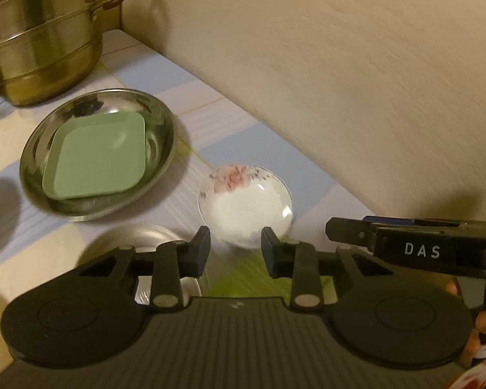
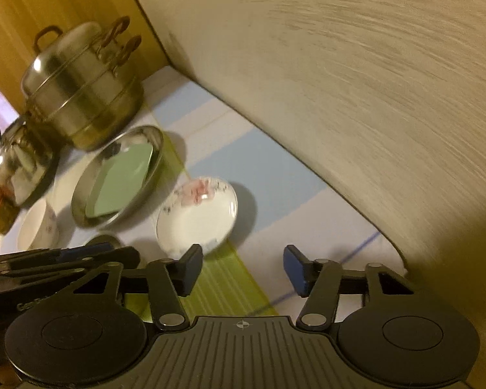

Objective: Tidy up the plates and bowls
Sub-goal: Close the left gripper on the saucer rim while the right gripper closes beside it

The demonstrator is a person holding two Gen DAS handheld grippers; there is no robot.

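The left gripper [image 1: 235, 238] hangs just above the table with its jaws moderately parted and nothing between them; the near edge of the floral dish [image 1: 245, 203] shows in the gap beyond the fingertips, though whether a fingertip touches it is unclear. The right gripper [image 2: 242, 259] sits beside it, jaws spread wide and empty, above the green stripe of the tablecloth [image 2: 275, 175].

Going left to right in the left wrist view: the tiered steel steamer pot [image 1: 39, 39] stands at the far left near the back corner. In front of it lies the round steel plate [image 1: 35, 175], and inside that plate rests the green square plate [image 1: 97, 159], tilted slightly against the rim. Nearer the camera, a small steel bowl [image 1: 139, 236] is partly hidden behind the left gripper's finger. Just right of the steel plate, apart from it, sits the floral dish, white with a pink flower on its far side. A pale wall [image 1: 340, 81] runs along the right side.

In the right wrist view, a steel kettle [image 2: 13, 168] stands at the far left, with a white ceramic bowl [image 2: 37, 227] in front of it, left of the steel plate.
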